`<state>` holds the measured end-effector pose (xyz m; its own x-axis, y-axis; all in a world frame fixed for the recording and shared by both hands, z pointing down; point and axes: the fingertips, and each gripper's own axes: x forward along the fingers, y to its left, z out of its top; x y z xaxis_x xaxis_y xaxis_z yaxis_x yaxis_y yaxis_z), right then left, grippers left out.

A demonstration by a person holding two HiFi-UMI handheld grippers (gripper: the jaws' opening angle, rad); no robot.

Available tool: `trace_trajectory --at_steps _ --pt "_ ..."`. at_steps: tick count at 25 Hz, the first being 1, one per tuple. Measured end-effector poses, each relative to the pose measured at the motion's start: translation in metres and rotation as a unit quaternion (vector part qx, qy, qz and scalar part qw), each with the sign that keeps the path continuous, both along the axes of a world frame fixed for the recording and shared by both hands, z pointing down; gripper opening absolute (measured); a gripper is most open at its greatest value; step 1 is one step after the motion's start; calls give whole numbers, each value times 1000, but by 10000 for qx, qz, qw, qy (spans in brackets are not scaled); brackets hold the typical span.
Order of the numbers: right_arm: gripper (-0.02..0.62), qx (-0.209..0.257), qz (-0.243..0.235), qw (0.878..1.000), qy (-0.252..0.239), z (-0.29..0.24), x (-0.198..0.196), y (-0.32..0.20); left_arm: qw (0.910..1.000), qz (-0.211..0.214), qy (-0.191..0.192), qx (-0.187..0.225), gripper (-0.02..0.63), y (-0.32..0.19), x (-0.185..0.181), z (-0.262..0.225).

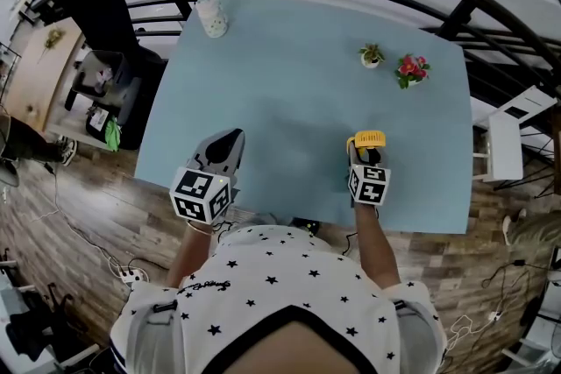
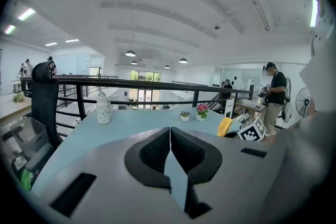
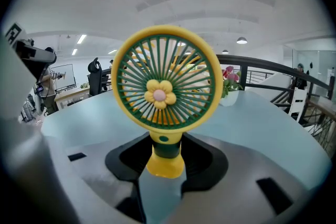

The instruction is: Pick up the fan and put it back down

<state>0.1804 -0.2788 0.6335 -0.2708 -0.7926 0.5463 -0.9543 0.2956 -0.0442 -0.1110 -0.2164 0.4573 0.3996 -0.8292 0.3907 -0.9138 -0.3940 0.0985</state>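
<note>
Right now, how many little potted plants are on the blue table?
2. On the table, far right: a green plant, and a pink-flowered plant beside it, nearer the edge. None seems hidden.

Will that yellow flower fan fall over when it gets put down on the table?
Probably tippy: the fan has a big round head over a narrow foot. It likely feels light and stiff, since it looks like thin plastic. The grille's skinny ribs might bend if squeezed.
</note>
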Motion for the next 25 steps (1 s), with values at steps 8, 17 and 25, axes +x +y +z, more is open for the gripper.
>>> trace_trajectory --at_steps 8,17,25 --pt "167 -109 4 9999 72 8 -1 1 10000 -44 -1 -13 29 1 -5 0" --pt "167 -201 24 9997 161 19 2 3 10000 -67 6 -23 29 0 -6 2" --pt "167 -135 31 9994 322 20 3 1 10000 -73 32 -20 29 0 -6 2"
